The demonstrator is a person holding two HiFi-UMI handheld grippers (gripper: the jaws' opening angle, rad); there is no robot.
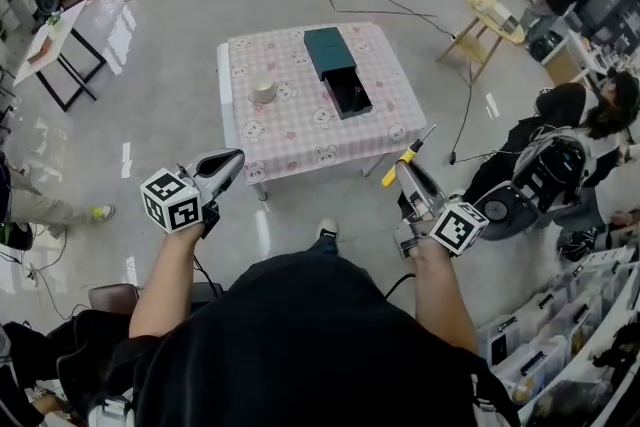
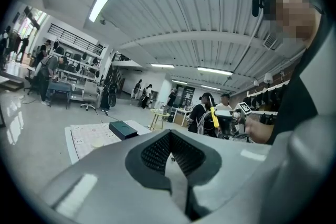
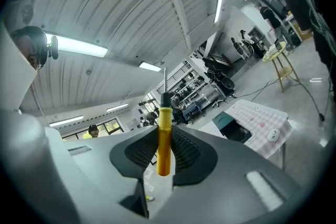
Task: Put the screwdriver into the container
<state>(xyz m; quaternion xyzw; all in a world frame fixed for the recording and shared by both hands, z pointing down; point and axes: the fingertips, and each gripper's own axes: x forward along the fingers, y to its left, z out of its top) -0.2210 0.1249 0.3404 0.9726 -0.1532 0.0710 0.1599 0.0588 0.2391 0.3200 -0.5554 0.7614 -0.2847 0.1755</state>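
You have no readable words, numbers or brand names in any view. Nearer to you than the table [image 1: 232,120], the marker cube [image 1: 172,200] on your left gripper [image 1: 228,161] and the one on your right gripper [image 1: 408,173] bear only black-and-white square patterns. The table's pink checked cloth [image 1: 290,130] carries small pictures, no lettering.

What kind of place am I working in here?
Probably an open lab or workshop hall: corrugated ceiling with strip lights, a cable trailing over the polished floor, shelving racks behind.
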